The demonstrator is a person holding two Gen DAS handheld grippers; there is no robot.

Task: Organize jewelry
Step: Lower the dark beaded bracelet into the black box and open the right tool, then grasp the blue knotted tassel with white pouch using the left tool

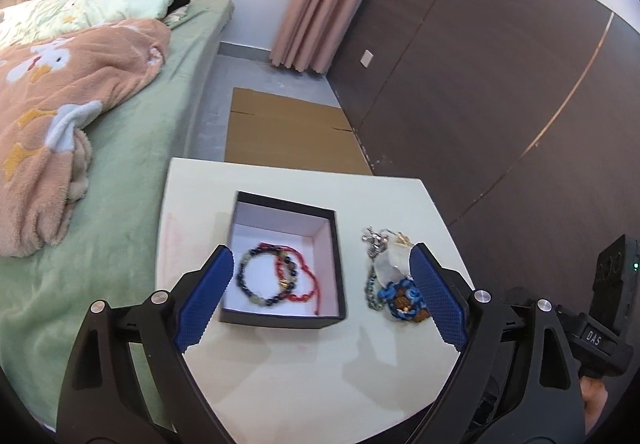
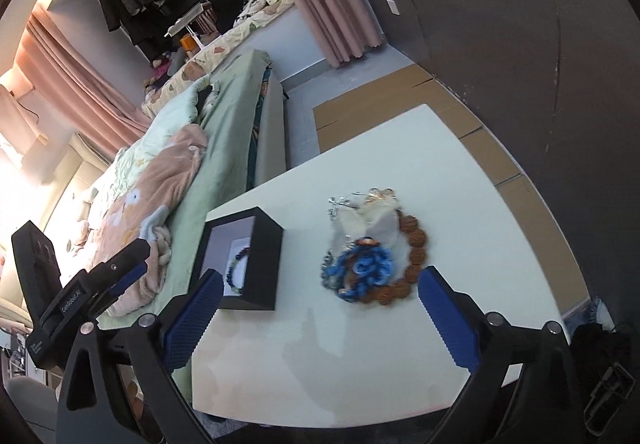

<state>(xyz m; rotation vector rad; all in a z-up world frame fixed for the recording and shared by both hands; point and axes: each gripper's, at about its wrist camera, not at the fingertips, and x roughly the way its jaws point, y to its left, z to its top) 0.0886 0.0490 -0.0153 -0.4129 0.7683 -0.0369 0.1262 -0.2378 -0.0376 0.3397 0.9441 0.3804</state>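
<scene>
A black open box [image 1: 338,264] with a white inside stands on the white table [image 1: 280,372]. In it lie a dark beaded bracelet [image 1: 250,280] and a red cord bracelet [image 1: 306,280]. To its right is a pile of jewelry [image 1: 394,284]: a silver chain, a white pouch, a blue knotted piece. The right wrist view shows the box [image 2: 262,256], the pile [image 2: 368,244] and a brown bead bracelet [image 2: 416,240] in it. My left gripper [image 1: 322,262] is open and empty above the box. My right gripper [image 2: 322,286] is open and empty before the pile.
A bed [image 1: 120,164] with a green sheet and a pink blanket [image 1: 60,116] lies left of the table. Flat cardboard [image 1: 288,132] covers the floor behind the table. A dark wall [image 1: 500,84] runs along the right. The left gripper's body [image 2: 80,284] shows at the left.
</scene>
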